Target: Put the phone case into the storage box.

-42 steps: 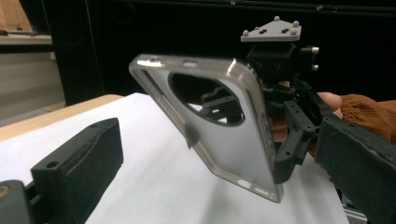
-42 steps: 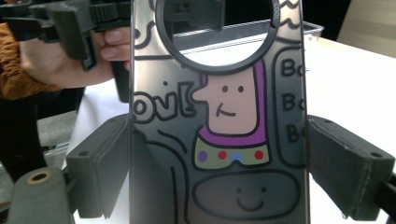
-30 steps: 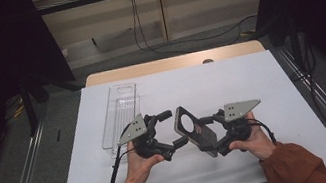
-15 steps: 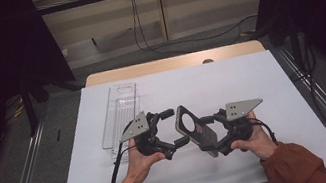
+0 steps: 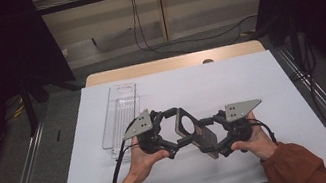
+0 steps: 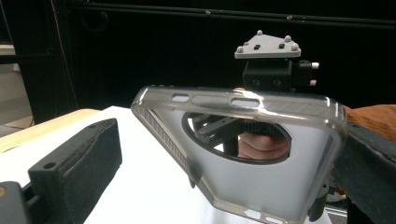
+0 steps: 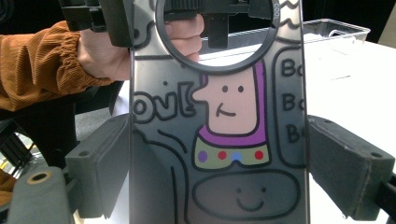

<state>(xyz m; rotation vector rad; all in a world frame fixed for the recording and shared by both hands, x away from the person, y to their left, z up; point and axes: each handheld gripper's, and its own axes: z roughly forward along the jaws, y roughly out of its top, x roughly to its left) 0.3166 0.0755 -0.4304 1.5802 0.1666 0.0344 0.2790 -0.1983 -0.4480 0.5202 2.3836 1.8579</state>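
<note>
**Phone case held between two grippers above the counter**

A translucent grey phone case (image 5: 195,134) sits in the air between the two grippers, just over the white counter (image 5: 250,81). The right gripper (image 5: 223,143) has its jaws pinching the case across its width, one pad against each long edge; its own view shows the printed cartoon figure and the round cut-out of the case from close up. The left gripper (image 5: 174,129) meets the far end of the case. In its view, one jaw touches the case's right edge while the other stands well apart from it, so its jaws are spread. A clear plastic tray (image 5: 119,114) lies on the counter just beyond the left gripper.
</note>
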